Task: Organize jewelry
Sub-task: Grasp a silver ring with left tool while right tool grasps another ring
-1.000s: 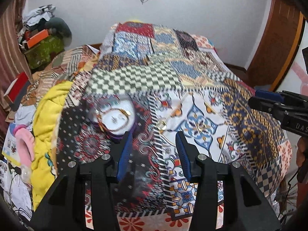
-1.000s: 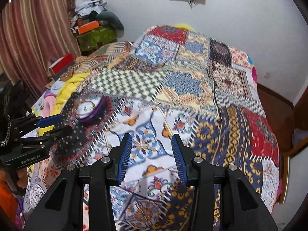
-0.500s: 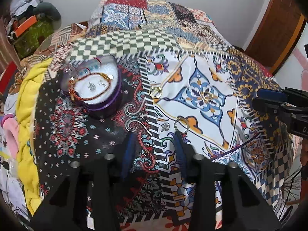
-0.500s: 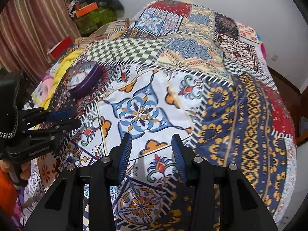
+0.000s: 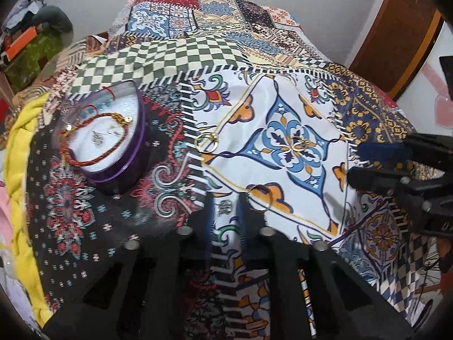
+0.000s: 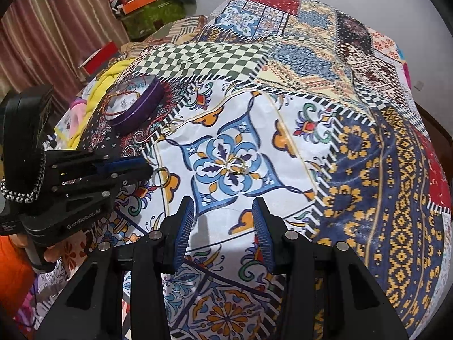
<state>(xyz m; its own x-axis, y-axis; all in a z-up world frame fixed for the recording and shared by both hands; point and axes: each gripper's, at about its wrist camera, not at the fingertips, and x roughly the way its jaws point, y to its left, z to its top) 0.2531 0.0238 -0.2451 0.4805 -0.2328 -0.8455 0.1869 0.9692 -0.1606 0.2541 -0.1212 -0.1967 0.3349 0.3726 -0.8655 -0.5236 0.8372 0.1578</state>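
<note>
— So why is the left tool (image 5: 225, 208) down so low on the bedspread (image 5: 283, 107)?
— It looks set to pick up the small silver charm (image 5: 224, 206) lying flat between its fingers, which stand narrowly apart with the charm in the gap; nothing is pinched yet, as far as I can tell.
— And the loose rings?
— A silver ring (image 5: 259, 198) lies just beside the tool's right finger, a gold ring (image 5: 207, 142) further ahead and a little left, and a small gold piece (image 5: 300, 142) ahead to the right. All lie loose on the cloth, probably waiting for their turn.
— Where are they meant to go?
— Most likely the round purple tin (image 5: 113, 147), ahead and to the left of the tool. It already holds a red cord bracelet (image 5: 93, 141) and some small bits.
— What about the right tool (image 6: 223, 226)?
— Its fingers are wide apart and empty, hovering with the gold piece straight ahead, perhaps ready for that one.
</note>
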